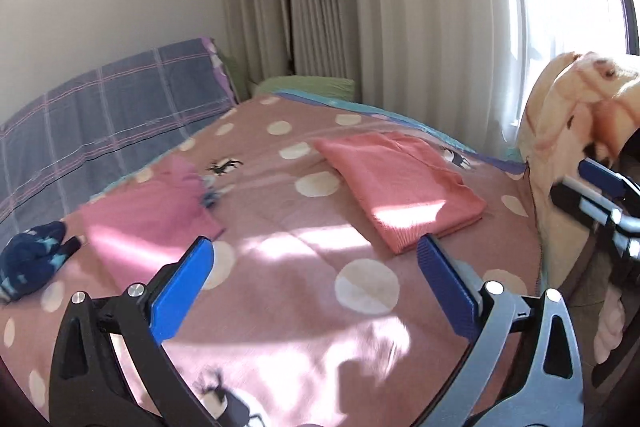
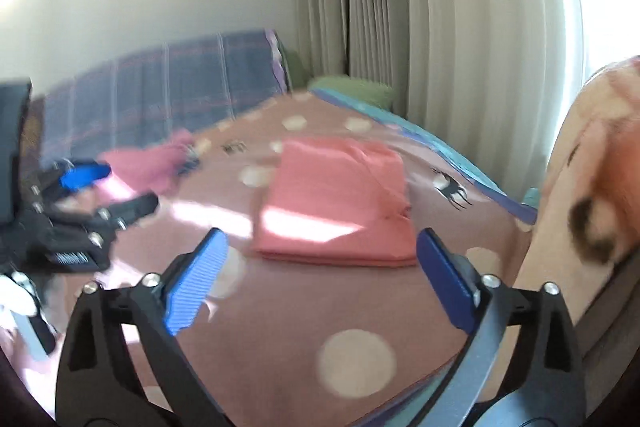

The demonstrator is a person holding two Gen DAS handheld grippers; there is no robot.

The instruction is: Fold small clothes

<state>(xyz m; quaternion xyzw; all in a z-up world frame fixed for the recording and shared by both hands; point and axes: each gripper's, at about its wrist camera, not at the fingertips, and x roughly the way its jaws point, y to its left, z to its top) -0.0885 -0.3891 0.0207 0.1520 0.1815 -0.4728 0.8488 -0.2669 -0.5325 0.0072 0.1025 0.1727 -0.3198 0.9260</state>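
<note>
Both claws are wide open and hold nothing. The left claw [image 1: 316, 279] and the right claw [image 2: 322, 275] hang above the bed [image 1: 288, 219] with its pink spotted blanket. A folded salmon-pink cloth [image 1: 396, 187] lies flat on the blanket, just past the claws. Another pink cloth [image 1: 156, 227] lies to the left, well apart from it, with a dark blue sock bundle [image 1: 32, 259] beside it.

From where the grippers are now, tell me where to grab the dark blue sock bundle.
Judging by its shape, pinch the narrow tail end of the dark blue sock bundle, coming from above with the open left gripper. The bundle's body looks rounded and bulky; the tail lies flatter on the bedspread.
</note>
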